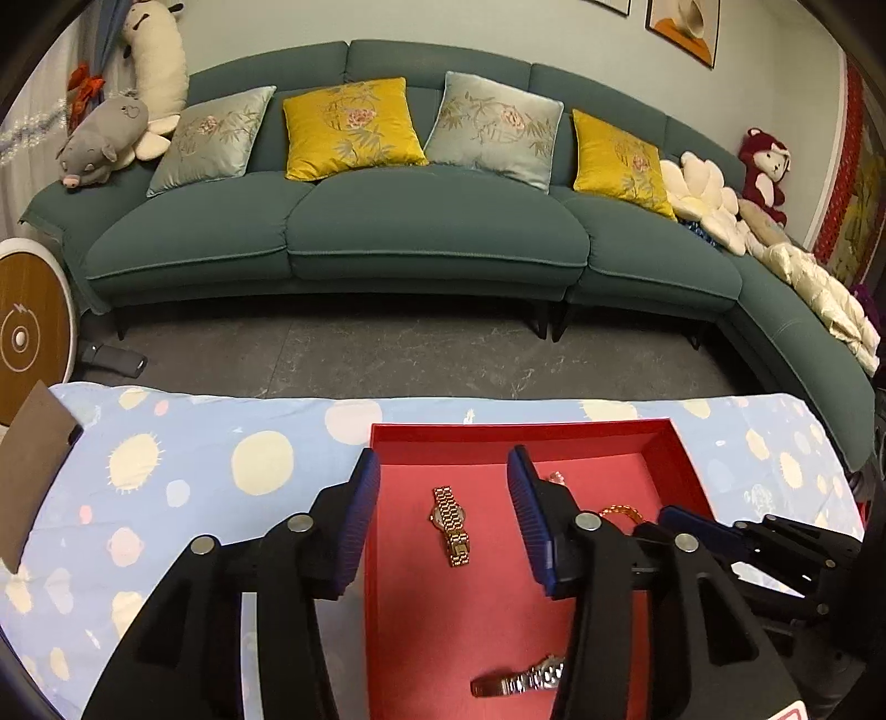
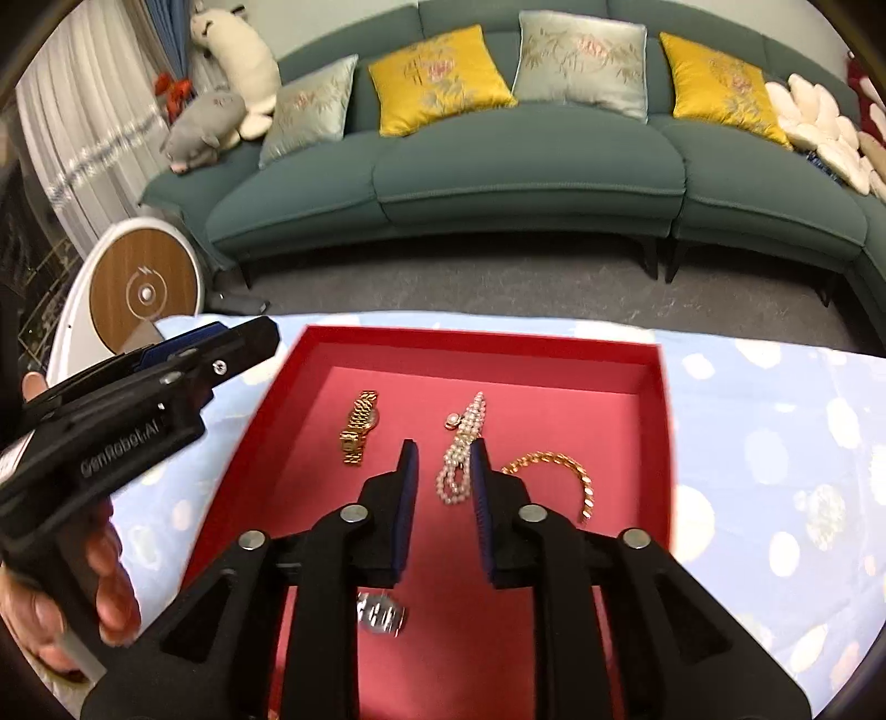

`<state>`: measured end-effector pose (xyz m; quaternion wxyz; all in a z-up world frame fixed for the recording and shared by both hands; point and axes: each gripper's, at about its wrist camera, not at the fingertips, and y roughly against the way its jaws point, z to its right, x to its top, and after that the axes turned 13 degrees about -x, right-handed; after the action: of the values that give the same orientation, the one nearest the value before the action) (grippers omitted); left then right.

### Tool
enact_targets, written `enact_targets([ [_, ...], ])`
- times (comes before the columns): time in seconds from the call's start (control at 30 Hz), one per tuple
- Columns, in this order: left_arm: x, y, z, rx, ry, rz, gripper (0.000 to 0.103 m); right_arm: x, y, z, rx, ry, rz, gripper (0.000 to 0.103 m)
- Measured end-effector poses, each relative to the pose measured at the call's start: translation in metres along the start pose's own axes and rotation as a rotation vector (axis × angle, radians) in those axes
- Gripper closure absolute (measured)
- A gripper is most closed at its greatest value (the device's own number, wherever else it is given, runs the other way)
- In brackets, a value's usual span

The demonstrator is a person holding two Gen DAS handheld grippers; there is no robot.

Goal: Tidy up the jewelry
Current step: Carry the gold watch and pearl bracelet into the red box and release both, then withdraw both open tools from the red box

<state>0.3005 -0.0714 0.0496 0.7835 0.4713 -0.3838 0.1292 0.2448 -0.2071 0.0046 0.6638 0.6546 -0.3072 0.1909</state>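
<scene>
Left gripper (image 1: 443, 493) wide, empty, over gold watch (image 1: 452, 525) in red tray (image 2: 482, 338). Right gripper (image 2: 443, 465) narrow, nothing gripped, above pearl necklace (image 2: 462, 448).

Location: the living room of a home. A long curved teal sofa (image 1: 354, 232) spans the upper frame, carrying embroidered yellow cushions (image 1: 349, 127) and plush toys (image 1: 105, 138). Framed pictures (image 1: 684, 27) hang upper right; curtains (image 2: 83, 127) hang upper left.
</scene>
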Motion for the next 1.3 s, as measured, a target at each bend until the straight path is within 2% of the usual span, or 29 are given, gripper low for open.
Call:
enact_targets([
  [0.1,-0.011,0.041,-0.001,0.005,0.020,0.037,0.044,-0.012,0.044,0.011,0.007,-0.011,0.055,0.075],
  [0.2,-0.032,0.075,-0.003,0.010,0.058,0.051,0.043,-0.027,0.090,0.024,0.018,-0.037,0.105,0.074],
  [0.3,-0.053,0.099,-0.002,0.027,0.076,0.032,0.043,-0.058,0.127,0.038,0.016,-0.069,0.161,0.066],
  [0.4,-0.088,0.123,-0.003,0.043,0.100,0.043,0.043,-0.095,0.148,0.044,-0.007,-0.074,0.171,0.066],
  [0.47,-0.109,0.131,-0.002,0.055,0.106,0.021,0.043,-0.116,0.154,0.043,-0.037,-0.052,0.157,0.066],
  [0.67,-0.169,0.147,0.008,0.059,0.110,-0.028,0.043,-0.163,0.157,0.034,-0.049,-0.002,0.097,0.066],
  [0.8,-0.194,0.136,0.020,0.040,0.096,-0.084,0.043,-0.181,0.145,0.028,-0.045,0.017,0.045,0.066],
  [1.0,-0.209,0.105,0.032,0.037,0.042,-0.161,0.043,-0.190,0.121,0.018,-0.056,0.040,-0.007,0.066],
  [1.3,-0.215,0.085,0.019,-0.013,0.108,-0.195,0.042,-0.188,0.107,0.013,-0.053,0.042,-0.023,0.066],
])
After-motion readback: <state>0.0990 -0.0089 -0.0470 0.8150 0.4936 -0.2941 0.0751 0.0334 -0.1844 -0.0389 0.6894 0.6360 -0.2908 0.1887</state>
